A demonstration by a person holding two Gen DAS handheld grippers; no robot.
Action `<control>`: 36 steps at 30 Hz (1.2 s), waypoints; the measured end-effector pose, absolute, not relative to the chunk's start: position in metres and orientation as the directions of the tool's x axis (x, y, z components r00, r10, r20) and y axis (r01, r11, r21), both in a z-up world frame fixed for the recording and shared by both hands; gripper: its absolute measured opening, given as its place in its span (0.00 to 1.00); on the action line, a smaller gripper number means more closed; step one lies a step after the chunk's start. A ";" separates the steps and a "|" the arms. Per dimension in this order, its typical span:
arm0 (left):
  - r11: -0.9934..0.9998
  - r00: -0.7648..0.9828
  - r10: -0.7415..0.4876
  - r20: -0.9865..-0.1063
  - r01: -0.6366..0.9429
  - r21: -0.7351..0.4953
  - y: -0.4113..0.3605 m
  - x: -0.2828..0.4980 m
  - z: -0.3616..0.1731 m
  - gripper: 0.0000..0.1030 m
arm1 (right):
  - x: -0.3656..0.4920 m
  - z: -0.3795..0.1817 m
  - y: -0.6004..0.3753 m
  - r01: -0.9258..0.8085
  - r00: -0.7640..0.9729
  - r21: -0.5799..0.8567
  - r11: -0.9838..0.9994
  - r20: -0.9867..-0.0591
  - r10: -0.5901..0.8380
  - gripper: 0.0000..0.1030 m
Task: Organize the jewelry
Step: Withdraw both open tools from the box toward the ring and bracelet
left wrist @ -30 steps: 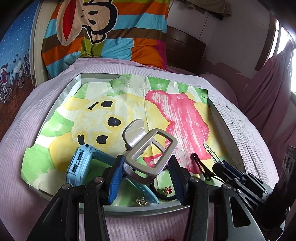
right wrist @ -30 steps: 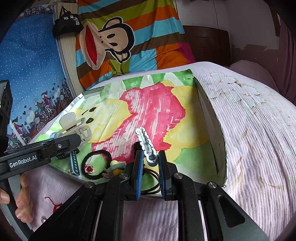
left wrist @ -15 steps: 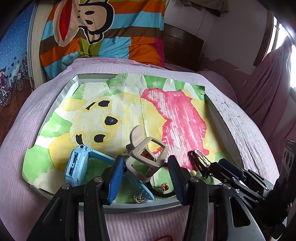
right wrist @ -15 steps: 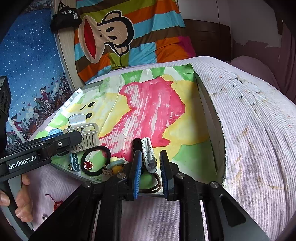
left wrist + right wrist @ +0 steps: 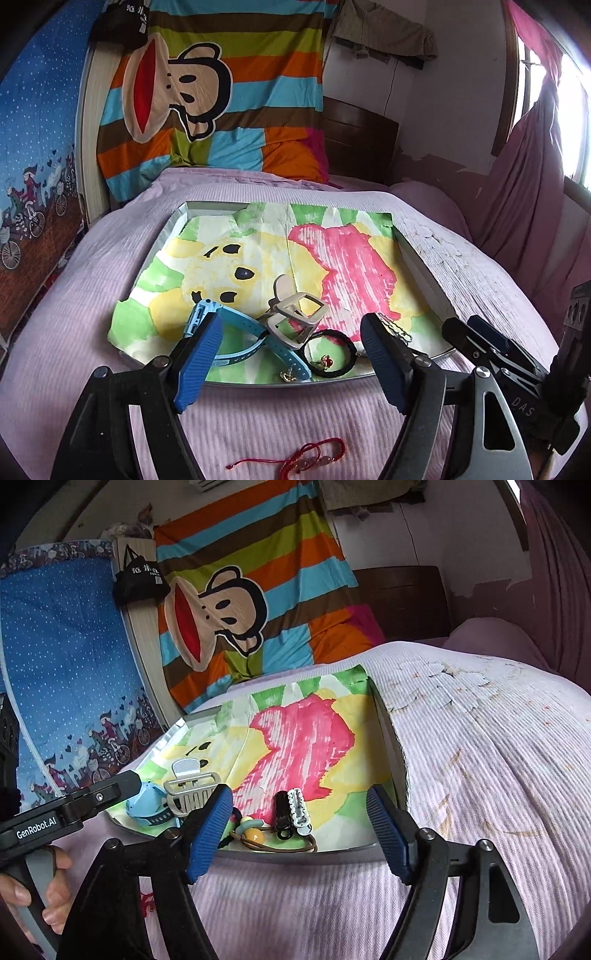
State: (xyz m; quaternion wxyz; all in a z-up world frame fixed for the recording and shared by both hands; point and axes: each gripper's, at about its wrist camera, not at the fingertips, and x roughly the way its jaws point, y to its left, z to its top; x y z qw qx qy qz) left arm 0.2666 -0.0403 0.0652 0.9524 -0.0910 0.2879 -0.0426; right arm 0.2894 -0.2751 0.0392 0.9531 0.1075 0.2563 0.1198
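The red string bracelet [image 5: 310, 456] is the one piece still lying off the tray [image 5: 258, 386]: it sits on the lilac bedspread [image 5: 92, 295] just short of the tray's near rim, its cord stretched roughly parallel to that rim. It lies below and between the fingers of the left hand-held gripper [image 5: 291, 354], nearer the camera than their tips, so I judge that the left one is closer and must draw back and dip to reach it. Both hand-held grippers are opening with nothing between the pads; the right hand-held gripper [image 5: 303, 830] faces the near rim too. Inside the tray, close to that rim, lie a blue watch [image 5: 221, 328], a grey claw clip [image 5: 295, 319], a black hair tie [image 5: 332, 354], and a small grey clip [image 5: 299, 808]. A striped cartoon blanket [image 5: 221, 92] hangs behind the bed.
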 end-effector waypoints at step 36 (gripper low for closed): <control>0.979 0.917 -0.005 -0.398 -0.077 -0.190 0.011 0.119 0.053 1.00 | 0.114 0.077 -0.249 -0.294 0.932 0.118 0.949 -0.186 0.312 0.99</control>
